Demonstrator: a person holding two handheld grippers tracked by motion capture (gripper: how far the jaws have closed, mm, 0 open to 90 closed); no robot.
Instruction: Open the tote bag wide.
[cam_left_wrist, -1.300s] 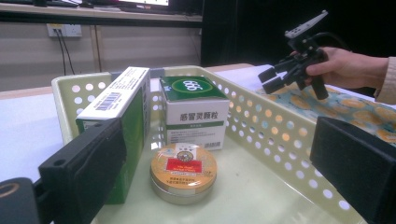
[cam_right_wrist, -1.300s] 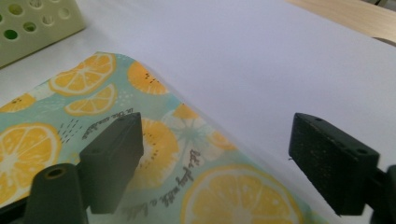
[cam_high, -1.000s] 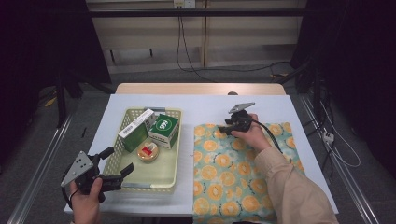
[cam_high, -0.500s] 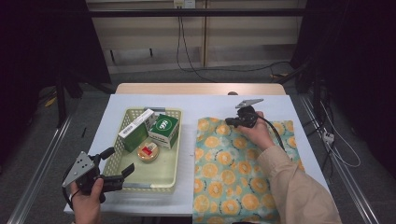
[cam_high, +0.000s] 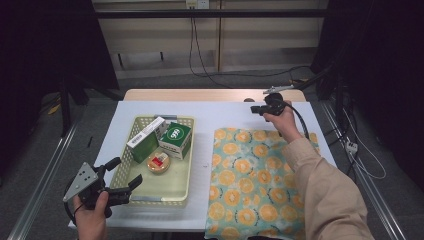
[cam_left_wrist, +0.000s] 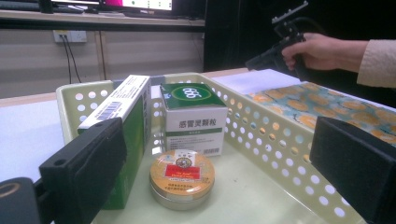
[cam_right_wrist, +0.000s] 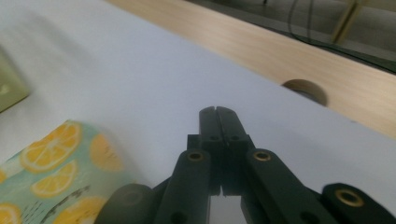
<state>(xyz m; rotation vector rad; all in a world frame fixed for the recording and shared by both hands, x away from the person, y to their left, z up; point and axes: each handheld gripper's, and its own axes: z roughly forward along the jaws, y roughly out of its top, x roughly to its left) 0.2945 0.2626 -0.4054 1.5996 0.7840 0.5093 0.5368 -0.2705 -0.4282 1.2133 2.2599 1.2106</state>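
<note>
The orange-print cloth (cam_high: 262, 182) lies flat, long axis 12-to-6, its far edge at about 6 o'clock from the right gripper (cam_high: 256, 109), whose jaws are pressed together on nothing, way nearer than the spread-open left gripper (cam_high: 125, 175) at the basket (cam_high: 186, 165).

High cam looks down; left gripper cam low, sharing basket (cam_high: 186, 150).

Orange-print cloth (cam_high: 252, 185) near edge cut off by frame bottom, round tin (cam_high: 158, 162) label too small to read
</note>
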